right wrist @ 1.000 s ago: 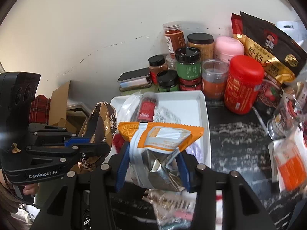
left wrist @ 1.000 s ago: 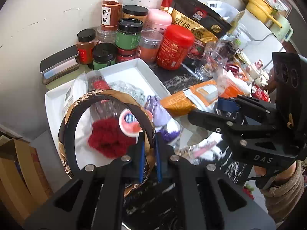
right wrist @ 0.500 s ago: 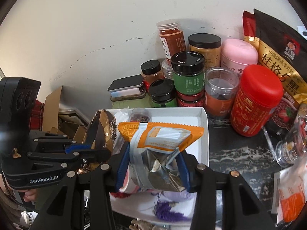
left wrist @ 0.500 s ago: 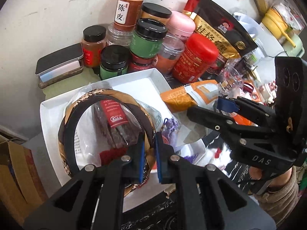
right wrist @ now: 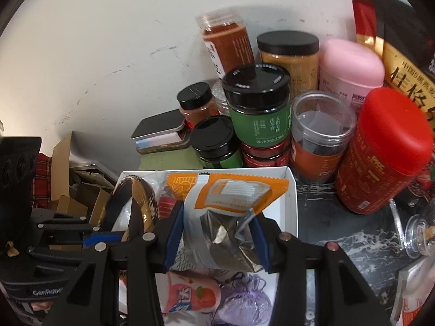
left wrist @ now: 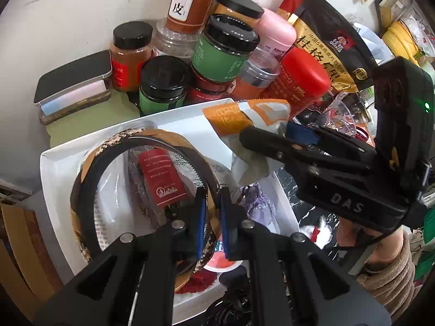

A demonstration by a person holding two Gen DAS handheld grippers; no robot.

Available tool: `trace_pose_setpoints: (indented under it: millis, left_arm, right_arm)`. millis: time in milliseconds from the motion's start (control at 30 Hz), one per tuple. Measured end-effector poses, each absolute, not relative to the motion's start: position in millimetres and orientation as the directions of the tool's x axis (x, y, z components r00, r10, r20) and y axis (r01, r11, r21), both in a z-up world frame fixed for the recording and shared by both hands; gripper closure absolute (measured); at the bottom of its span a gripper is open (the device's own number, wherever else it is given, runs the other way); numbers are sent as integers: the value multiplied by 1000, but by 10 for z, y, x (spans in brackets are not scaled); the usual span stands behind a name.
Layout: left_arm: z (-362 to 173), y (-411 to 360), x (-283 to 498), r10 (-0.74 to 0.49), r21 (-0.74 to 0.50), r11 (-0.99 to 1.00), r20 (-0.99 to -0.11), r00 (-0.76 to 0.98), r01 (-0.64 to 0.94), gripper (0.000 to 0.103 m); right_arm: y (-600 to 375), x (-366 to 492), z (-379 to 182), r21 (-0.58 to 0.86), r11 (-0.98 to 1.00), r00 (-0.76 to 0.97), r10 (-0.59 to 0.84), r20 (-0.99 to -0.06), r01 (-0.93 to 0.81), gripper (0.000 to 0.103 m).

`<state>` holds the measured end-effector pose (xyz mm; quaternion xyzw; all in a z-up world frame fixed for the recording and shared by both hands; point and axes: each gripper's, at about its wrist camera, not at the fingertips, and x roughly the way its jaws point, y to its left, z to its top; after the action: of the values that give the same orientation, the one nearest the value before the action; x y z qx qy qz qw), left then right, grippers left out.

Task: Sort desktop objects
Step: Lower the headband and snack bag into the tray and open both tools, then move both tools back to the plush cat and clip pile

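An orange and white snack packet (right wrist: 231, 198) is pinched between the blue-padded fingers of the right tongs (right wrist: 214, 233), held in the air above the far right part of a white tray (right wrist: 292, 198). In the left wrist view the same packet (left wrist: 244, 116) hangs over the tray's far edge (left wrist: 54, 168). The left tongs (left wrist: 210, 217) are clenched on a brown and gold patterned headband (left wrist: 87, 179), which stands upright over the tray's left side. Lying in the tray are a clear bag with a red label (left wrist: 160, 179), a purple drawstring pouch (left wrist: 257, 203) and a pink cup with a strawberry picture (right wrist: 187, 293). Just beyond the tray, on the dark marble table (right wrist: 326, 217), stands a crowd of jars against a white wall: a green-labelled jar with a black lid (right wrist: 258, 108), a red canister (right wrist: 380, 152), a pink tub (right wrist: 350, 68) and a tall spice jar (right wrist: 228, 43). A flat black-lidded tin (left wrist: 73, 87) sits to their left.
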<state>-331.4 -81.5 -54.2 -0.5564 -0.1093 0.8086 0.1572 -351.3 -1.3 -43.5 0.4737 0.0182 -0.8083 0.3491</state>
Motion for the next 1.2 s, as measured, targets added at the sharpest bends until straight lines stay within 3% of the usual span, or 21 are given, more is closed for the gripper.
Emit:
trace_pose_setpoints:
  millis: [233, 333, 467, 600, 1200]
  left_arm:
    - [-687, -775, -3401, 340, -320, -940, -894, -292, -115, 93]
    - [-758, -750, -3434, 299, -283, -954, -918, -261, -97, 89]
    - [-805, -704, -3449, 221, -205, -975, -946, -238, -89, 77]
    - [-771, -674, -3420, 146, -128, -988, -958, -247, -88, 57]
    - [-431, -582, -3086, 94, -54, -989, -948, -306, -134, 51]
  right_arm:
    - [-78, -3626, -564, 279, -769, -291, -511, -809, 576, 52]
    - [-93, -3649, -617, 264, -780, -278, -483, -831, 567, 45]
    - [-88, -3606, -612, 218, -790, -298, -449, -842, 573, 41]
    - [-38, -3538, -517, 211, -788, -312, -453, -835, 578, 41]
    - [176, -3060, -90, 221, -783, -325, -473, -819, 582, 38]
